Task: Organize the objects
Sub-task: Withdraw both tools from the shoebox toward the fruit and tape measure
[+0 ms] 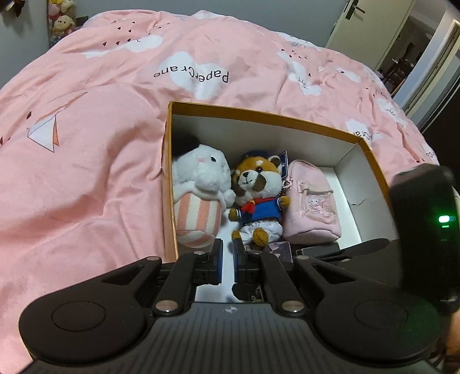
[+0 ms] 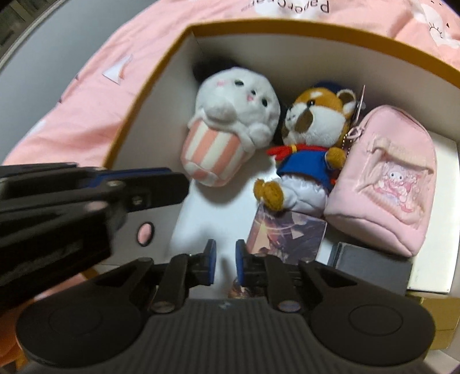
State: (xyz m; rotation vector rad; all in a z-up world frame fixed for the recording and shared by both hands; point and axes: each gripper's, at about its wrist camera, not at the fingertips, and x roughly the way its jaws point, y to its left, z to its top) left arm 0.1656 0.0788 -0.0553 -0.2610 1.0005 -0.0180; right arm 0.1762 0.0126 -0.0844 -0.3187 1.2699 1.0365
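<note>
Three soft things sit in a row inside the cardboard box [image 1: 371, 155], which rests on the bed with the pink duvet [image 1: 86, 172] all around it. Going left to right in the left wrist view: at about 9 o'clock in the box there's the white bunny plush [image 1: 198, 195] in its pink-and-white striped cup, pressed right up against the left wall. Touching it in the middle is the red panda plush [image 1: 256, 192] in a blue sailor outfit with a red scarf, lying on its back. Just beside that, toward 3 o'clock, is the pink mini backpack [image 1: 312, 207], with its keychain touching the panda's arm.

Nearer the camera, around 6 o'clock, a small card with a purple print [image 2: 284, 230] pokes out from under the panda's feet, and a dark grey flat case [image 2: 371, 266] lies next to it, below the backpack.

The left gripper [image 1: 228, 259] hangs over the near edge of the box, fingers a little apart with nothing between them. The right gripper [image 2: 225, 259] is over the box floor too, fingers also slightly apart and holding nothing. From the right wrist view the left gripper shows up at 9 o'clock, reaching in sideways just short of the bunny's cup.

Far off at 2 o'clock in the left view there's an open door [image 1: 371, 26].
</note>
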